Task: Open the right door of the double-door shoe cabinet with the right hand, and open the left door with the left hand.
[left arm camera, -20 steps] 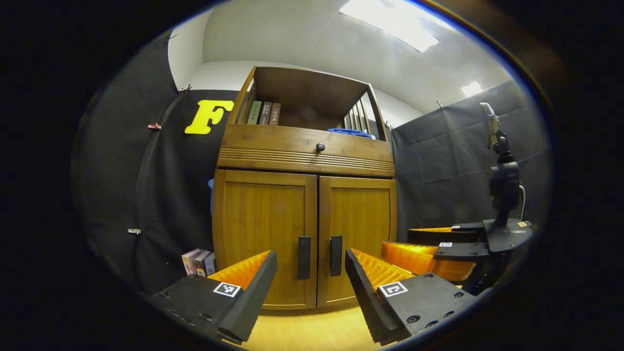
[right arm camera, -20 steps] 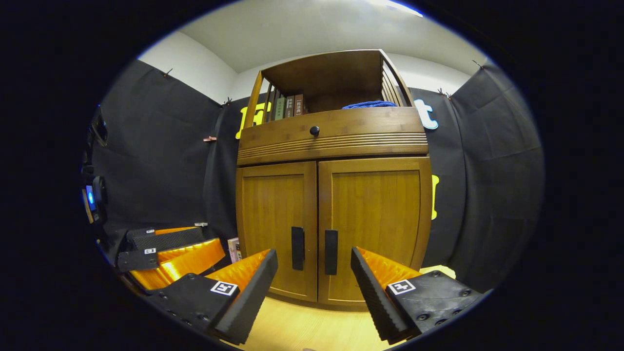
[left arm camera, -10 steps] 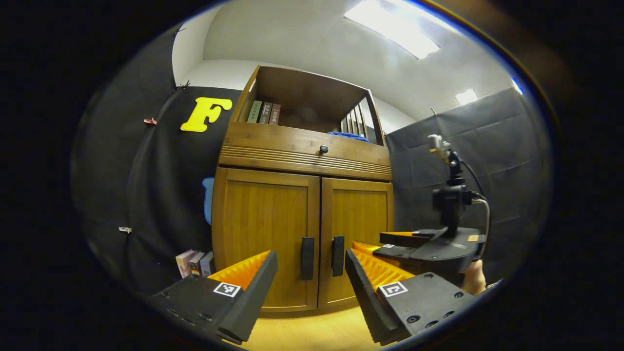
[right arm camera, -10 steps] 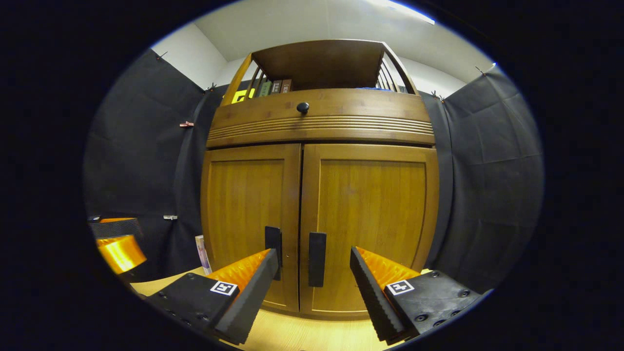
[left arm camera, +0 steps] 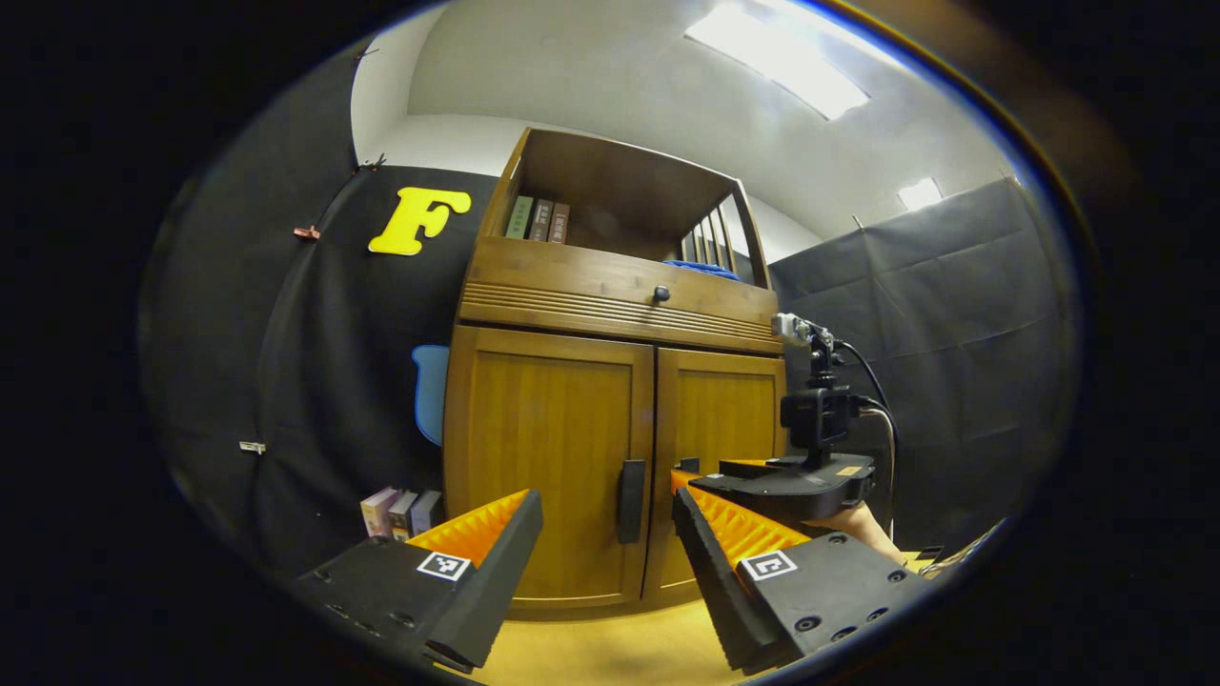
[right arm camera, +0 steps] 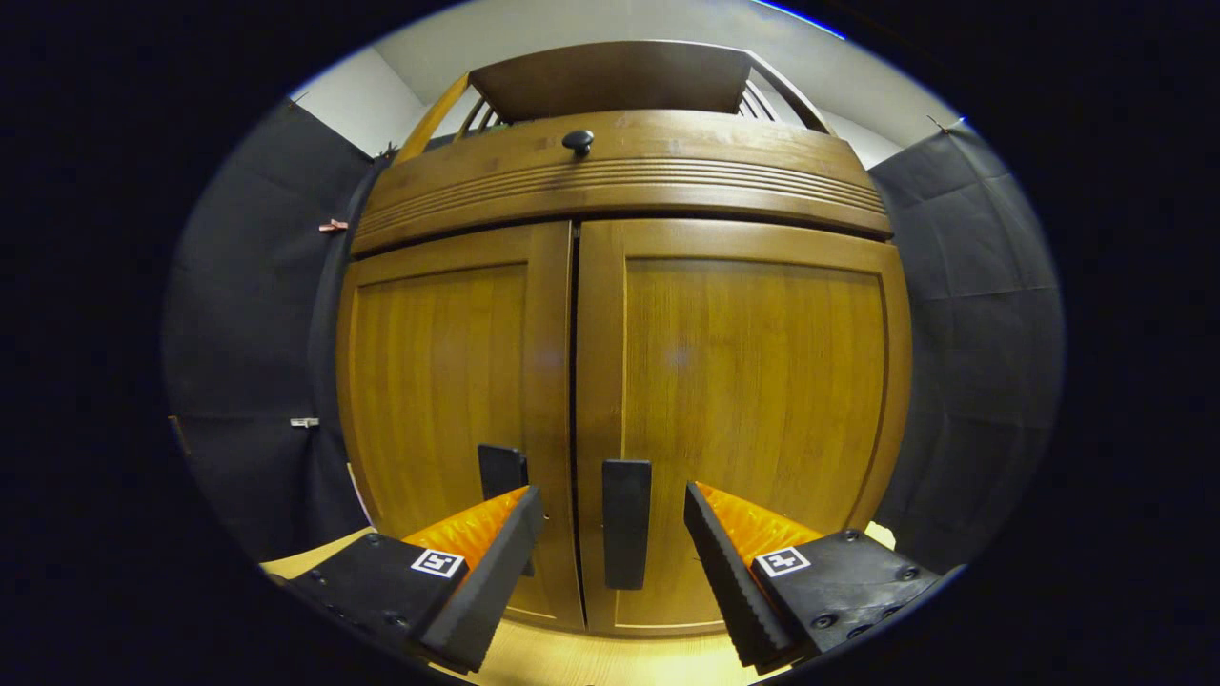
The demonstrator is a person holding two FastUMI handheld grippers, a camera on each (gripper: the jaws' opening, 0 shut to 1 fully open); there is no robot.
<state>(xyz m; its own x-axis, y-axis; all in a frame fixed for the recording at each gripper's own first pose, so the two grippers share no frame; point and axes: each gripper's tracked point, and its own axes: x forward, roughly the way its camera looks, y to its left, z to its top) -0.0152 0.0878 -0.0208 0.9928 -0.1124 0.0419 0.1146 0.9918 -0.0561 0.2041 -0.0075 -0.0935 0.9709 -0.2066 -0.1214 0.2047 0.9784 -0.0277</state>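
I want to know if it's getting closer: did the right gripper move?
Yes. The right gripper went forward toward the cabinet; the doors look much bigger now.

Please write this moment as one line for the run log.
stage: approach | right gripper: open, handle of right door between fingers, no contact seen | left gripper: open, farther back | doors: closed

The right gripper [right arm camera: 613, 534] has pushed in close to the shoe cabinet [right arm camera: 629, 343]; its doors loom much larger than a second ago, and the right door's handle [right arm camera: 626, 522] now sits between its spread fingers, not yet pinched. Seen from the left gripper [left arm camera: 602, 534], that right gripper [left arm camera: 786, 476] has travelled forward, away from the near right side, up to the right door [left arm camera: 720, 448], covering its handle. The left gripper has drifted slightly left.
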